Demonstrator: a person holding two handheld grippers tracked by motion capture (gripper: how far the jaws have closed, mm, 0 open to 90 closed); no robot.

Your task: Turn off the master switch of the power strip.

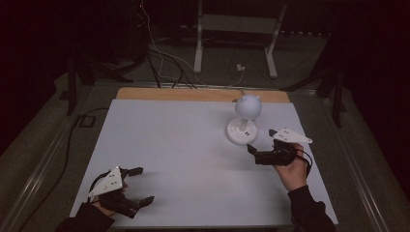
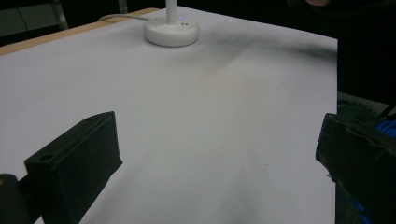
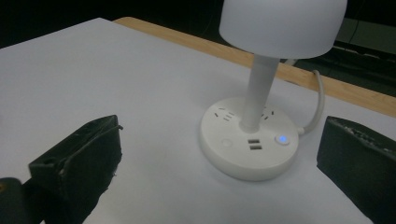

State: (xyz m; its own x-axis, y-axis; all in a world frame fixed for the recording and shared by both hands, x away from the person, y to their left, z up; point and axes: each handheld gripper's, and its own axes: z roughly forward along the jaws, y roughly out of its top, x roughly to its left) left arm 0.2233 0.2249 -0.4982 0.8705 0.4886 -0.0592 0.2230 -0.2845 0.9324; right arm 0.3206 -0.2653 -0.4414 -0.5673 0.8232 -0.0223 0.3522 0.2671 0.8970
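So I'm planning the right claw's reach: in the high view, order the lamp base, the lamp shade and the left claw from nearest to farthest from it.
From the right claw:
1. Lamp base, just beyond it to its left.
2. Lamp shade, above the base, farther back.
3. Left claw, across the table at the near left.

A white table point(image 1: 183, 159) stood in a dark room. A strip of brown wood point(image 1: 193, 94) ran along its far edge. A small white lamp point(image 1: 246, 118) stood on the table near the far right side. It had a round shade, a thin neck and a flat round base. A little blue light point(image 3: 281, 139) glowed on the base. Behind the table, cables point(image 1: 164, 60) lay on the floor by a white stand point(image 1: 237, 34).
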